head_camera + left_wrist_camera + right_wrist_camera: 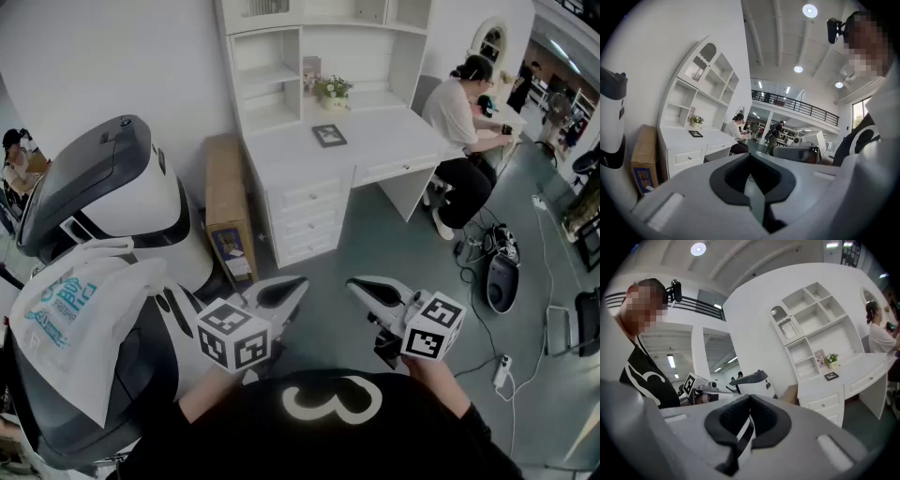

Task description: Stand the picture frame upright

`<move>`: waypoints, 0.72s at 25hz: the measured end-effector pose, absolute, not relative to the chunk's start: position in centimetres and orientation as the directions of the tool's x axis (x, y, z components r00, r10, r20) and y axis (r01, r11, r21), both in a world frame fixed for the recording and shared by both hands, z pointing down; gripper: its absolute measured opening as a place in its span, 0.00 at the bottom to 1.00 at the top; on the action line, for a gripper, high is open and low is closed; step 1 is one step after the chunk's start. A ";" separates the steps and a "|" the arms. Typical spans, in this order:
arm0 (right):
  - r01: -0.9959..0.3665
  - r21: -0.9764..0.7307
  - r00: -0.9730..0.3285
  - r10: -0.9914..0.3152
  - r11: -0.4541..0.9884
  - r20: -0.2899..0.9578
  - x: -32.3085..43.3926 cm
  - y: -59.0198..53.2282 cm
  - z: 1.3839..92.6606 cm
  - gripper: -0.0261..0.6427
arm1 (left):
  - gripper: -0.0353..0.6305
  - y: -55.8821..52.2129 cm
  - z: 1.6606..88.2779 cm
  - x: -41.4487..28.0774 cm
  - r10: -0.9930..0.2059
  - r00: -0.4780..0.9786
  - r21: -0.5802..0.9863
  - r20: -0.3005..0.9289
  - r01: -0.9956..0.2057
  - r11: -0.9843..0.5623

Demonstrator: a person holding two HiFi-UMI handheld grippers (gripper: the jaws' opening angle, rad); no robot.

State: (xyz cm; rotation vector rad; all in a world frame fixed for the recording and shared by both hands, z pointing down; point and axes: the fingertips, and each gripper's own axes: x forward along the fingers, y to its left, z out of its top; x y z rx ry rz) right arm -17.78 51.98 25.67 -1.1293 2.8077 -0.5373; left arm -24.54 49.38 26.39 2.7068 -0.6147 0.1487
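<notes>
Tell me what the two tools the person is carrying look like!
The left tool and the right tool match. Each has smooth white, beak-shaped jaws lined with black padding. Behind the jaws sits a white cube printed with black square markers. The person wears a black shirt with a white swirl on it.
</notes>
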 end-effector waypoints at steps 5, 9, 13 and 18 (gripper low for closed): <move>-0.679 -0.334 -0.709 -0.702 0.654 0.066 -16.2 51.1 25.7 0.04 | 0.07 48.0 26.3 -23.3 -0.390 0.906 0.314 0.164 -0.423 -0.850; -0.692 -0.341 -0.691 -0.720 0.636 0.061 -14.5 49.9 25.9 0.04 | 0.07 46.9 26.5 -21.7 -0.369 0.913 0.305 0.173 -0.406 -0.861; -0.691 -0.350 -0.692 -0.719 0.633 0.064 -13.7 47.8 26.9 0.04 | 0.07 44.8 27.2 -21.1 -0.375 0.908 0.299 0.185 -0.416 -0.859; -0.672 -0.375 -0.708 -0.703 0.639 0.069 -12.3 43.9 28.4 0.04 | 0.07 41.1 28.9 -19.9 -0.388 0.896 0.315 0.215 -0.440 -0.841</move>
